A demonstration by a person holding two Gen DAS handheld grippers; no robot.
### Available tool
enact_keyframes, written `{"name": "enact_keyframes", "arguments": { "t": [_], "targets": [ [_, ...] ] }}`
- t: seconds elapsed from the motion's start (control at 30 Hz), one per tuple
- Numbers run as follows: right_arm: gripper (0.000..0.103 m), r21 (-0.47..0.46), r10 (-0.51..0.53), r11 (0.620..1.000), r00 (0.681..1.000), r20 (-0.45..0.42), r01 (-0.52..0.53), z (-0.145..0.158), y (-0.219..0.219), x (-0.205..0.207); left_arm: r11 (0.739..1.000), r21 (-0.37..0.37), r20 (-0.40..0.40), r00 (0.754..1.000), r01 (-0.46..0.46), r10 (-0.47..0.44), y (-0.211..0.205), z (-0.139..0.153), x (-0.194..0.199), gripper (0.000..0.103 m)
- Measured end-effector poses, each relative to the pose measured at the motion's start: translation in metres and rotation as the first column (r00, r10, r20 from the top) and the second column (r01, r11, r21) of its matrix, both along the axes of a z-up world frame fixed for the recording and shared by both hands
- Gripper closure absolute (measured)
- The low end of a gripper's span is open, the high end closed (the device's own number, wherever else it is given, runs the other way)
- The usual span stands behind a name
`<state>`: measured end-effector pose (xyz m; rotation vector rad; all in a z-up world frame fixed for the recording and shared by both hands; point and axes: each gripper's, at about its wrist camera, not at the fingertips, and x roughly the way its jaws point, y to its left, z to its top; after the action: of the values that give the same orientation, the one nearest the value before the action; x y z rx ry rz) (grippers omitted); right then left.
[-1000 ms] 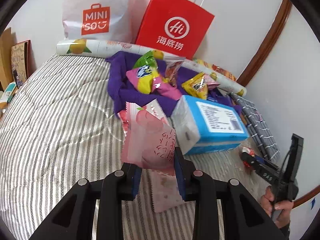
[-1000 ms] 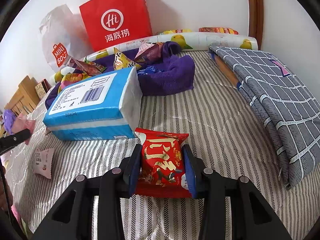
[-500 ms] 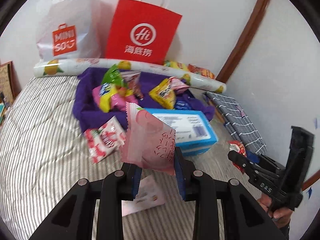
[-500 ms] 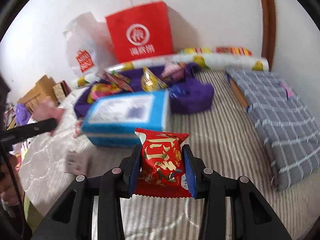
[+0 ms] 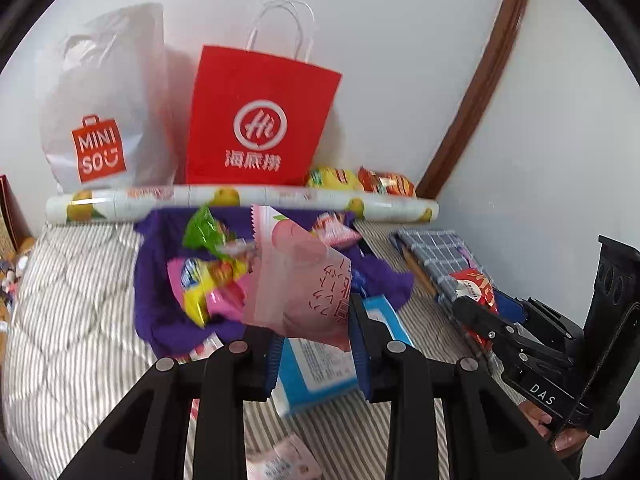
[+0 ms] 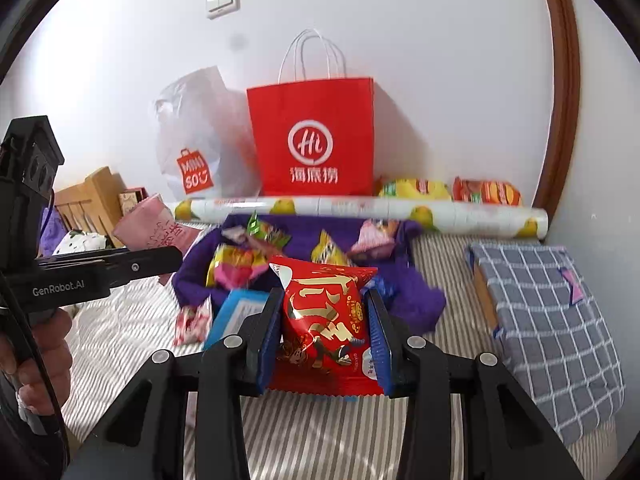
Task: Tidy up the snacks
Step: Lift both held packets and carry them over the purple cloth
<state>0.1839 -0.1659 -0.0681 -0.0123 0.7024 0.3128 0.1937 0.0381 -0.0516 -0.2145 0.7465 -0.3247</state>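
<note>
Fingers of the left gripper pinch a pink snack packet and hold it up over the striped bed. Behind it, a purple cloth carries a heap of bright snack bags; their labels look too blurry to read. A blue box lies just under the packet. A red paper bag and a white plastic bag stand by the wall.

From the right wrist, the right gripper squeezes a red snack packet between its fingers, above the bed. The purple cloth sits behind it. A folded checked blanket lies to the right.
</note>
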Motion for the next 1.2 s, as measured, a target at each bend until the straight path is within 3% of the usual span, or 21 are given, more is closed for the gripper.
{"name": "enact_keyframes", "arguments": {
  "t": [0.27, 0.63, 0.9, 1.2],
  "targets": [
    [0.063, 0.022, -0.019, 1.0, 1.0, 0.023, 0.019, 0.009, 0.007, 0.041, 0.998, 0.013, 0.003, 0.998, -0.06, 0.06, 0.03, 0.006, 0.034, 0.075],
    [0.063, 0.039, -0.063, 0.997, 0.998, -0.01, 0.063, -0.008, 0.008, 0.108, 0.986, -0.001, -0.026, 0.985, -0.17, 0.169, 0.074, 0.002, 0.074, 0.075],
    [0.063, 0.005, -0.056, 0.998, 0.998, -0.033, 0.056, -0.032, 0.019, 0.146, 0.984, -0.003, -0.065, 0.982, -0.179, 0.178, 0.071, -0.016, 0.103, 0.074],
    [0.063, -0.011, -0.057, 0.998, 0.992, -0.109, 0.056, -0.074, 0.008, 0.161, 0.978, 0.011, -0.133, 0.969, -0.209, 0.209, 0.066, -0.056, 0.13, 0.075]
  ]
}}
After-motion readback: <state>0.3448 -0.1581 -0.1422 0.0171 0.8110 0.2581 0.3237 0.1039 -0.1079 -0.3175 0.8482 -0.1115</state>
